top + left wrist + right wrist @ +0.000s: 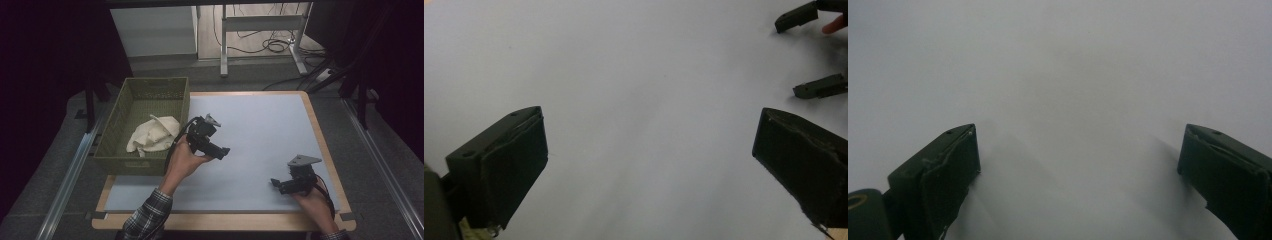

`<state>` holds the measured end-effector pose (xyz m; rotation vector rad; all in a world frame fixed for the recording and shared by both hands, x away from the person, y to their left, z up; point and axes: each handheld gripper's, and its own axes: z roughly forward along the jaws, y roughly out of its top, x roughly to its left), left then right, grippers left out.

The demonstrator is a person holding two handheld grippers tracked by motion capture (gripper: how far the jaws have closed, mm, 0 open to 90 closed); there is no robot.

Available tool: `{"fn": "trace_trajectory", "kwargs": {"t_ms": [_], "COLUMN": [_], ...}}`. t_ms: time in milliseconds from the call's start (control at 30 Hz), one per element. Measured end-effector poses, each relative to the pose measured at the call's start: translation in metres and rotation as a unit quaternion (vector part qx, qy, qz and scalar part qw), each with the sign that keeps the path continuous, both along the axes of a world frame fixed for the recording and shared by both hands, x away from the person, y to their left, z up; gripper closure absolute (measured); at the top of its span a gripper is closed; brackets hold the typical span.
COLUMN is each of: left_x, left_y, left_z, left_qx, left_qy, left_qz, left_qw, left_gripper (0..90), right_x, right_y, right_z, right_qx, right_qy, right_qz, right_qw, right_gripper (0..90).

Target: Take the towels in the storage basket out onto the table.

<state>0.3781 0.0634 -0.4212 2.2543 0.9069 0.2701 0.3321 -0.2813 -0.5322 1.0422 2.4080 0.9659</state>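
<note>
A cream cloth [152, 133] lies crumpled inside the olive woven basket [114, 125] at the table's left. My left gripper [226, 150] hovers just right of the basket over the white table sheet [260, 130], pointing right, open with nothing between its jaws [644, 150]. My right gripper [273, 183] sits low near the front right of the sheet, pointing left, also open and empty [1078, 155]. In the left gripper view the right gripper's fingertips [796, 16] show far off at the upper right.
The table's wooden rim [320, 135] frames the white sheet. Beyond the far edge stand a white cabinet [155, 30] and a metal desk frame [260, 30] with cables on the floor. Dark curtains flank both sides.
</note>
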Motion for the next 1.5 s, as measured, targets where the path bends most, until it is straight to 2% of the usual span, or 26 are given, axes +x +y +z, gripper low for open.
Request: {"fn": "trace_trajectory", "kwargs": {"t_ms": [200, 300, 333, 567, 633, 767, 933, 1033, 1067, 1100, 1133, 1167, 1233, 1300, 1367, 1433, 1500], "left_x": [0.013, 0.017, 0.022, 0.033, 0.039, 0.044, 0.051, 0.053, 0.055, 0.055, 0.057, 0.057, 0.059, 0.062, 0.062, 0.065, 0.066], "left_y": [0.017, 0.024, 0.031, 0.051, 0.062, 0.073, 0.1, 0.11, 0.119, 0.119, 0.127, 0.127, 0.138, 0.148, 0.151, 0.162, 0.166], "left_z": [0.016, 0.02, 0.023, 0.026, 0.027, 0.029, 0.031, 0.031, 0.029, 0.029, 0.026, 0.026, 0.02, 0.012, 0.009, -0.001, -0.004], "left_qx": [0.013, 0.013, 0.011, 0.006, 0.0, 0.004, 0.005, 0.004, 0.007, 0.007, 0.009, 0.009, 0.014, 0.028, 0.032, 0.037, 0.04], "left_qy": [-0.014, -0.014, -0.012, -0.01, -0.01, -0.012, -0.011, -0.011, -0.012, -0.012, -0.009, -0.009, -0.003, 0.003, 0.005, 0.017, 0.02], "left_qz": [0.022, 0.03, 0.034, 0.056, 0.067, 0.079, 0.101, 0.11, 0.116, 0.116, 0.126, 0.126, 0.138, 0.15, 0.153, 0.167, 0.17], "left_qw": [0.9996, 0.9994, 0.9993, 0.9983, 0.9977, 0.9968, 0.9948, 0.9939, 0.9932, 0.9932, 0.9919, 0.9919, 0.9904, 0.9883, 0.9877, 0.985, 0.9845], "left_gripper": [1.9, 1.9, 2.1, 2.0, 2.1, 2.1, 2.3, 3.1, 4.2, 4.5, 4.7, 5.1, 5.7, 7.3, 9.3, 11.1, 13.5], "right_x": [0.0, 0.0, 0.0, 0.0, 0.0, 0.0, 0.0, 0.0, 0.0, 0.0, 0.0, 0.0, 0.0, 0.0, 0.0, 0.0, 0.0], "right_y": [0.0, 0.0, 0.0, 0.0, 0.0, 0.0, 0.0, 0.0, 0.0, 0.0, 0.0, 0.0, 0.0, 0.0, 0.0, 0.0, 0.0], "right_z": [0.0, 0.0, 0.0, 0.0, 0.0, 0.0, 0.0, 0.0, 0.0, 0.0, 0.0, 0.0, 0.0, 0.0, 0.0, 0.0, 0.0], "right_qx": [0.001, 0.001, 0.002, 0.001, 0.001, 0.001, 0.001, 0.001, 0.001, 0.001, 0.001, 0.001, 0.001, 0.001, 0.001, 0.001, 0.001], "right_qy": [0.0, 0.0, 0.0, -0.001, 0.0, 0.0, 0.0, 0.0, 0.0, 0.0, 0.0, 0.0, 0.0, 0.0, 0.0, 0.0, 0.0], "right_qz": [0.0, 0.0, -0.001, 0.0, 0.0, 0.0, 0.0, -0.001, 0.0, 0.0, 0.0, 0.0, 0.0, 0.0, 0.0, 0.0, 0.0], "right_qw": [1.0, 1.0, 1.0, 1.0, 1.0, 1.0, 1.0, 1.0, 1.0, 1.0, 1.0, 1.0, 1.0, 1.0, 1.0, 1.0, 1.0], "right_gripper": [3.3, 3.3, 3.3, 3.3, 3.3, 3.3, 3.3, 3.3, 3.3, 3.3, 3.3, 3.3, 3.3, 3.3, 3.3, 3.3, 3.3]}}
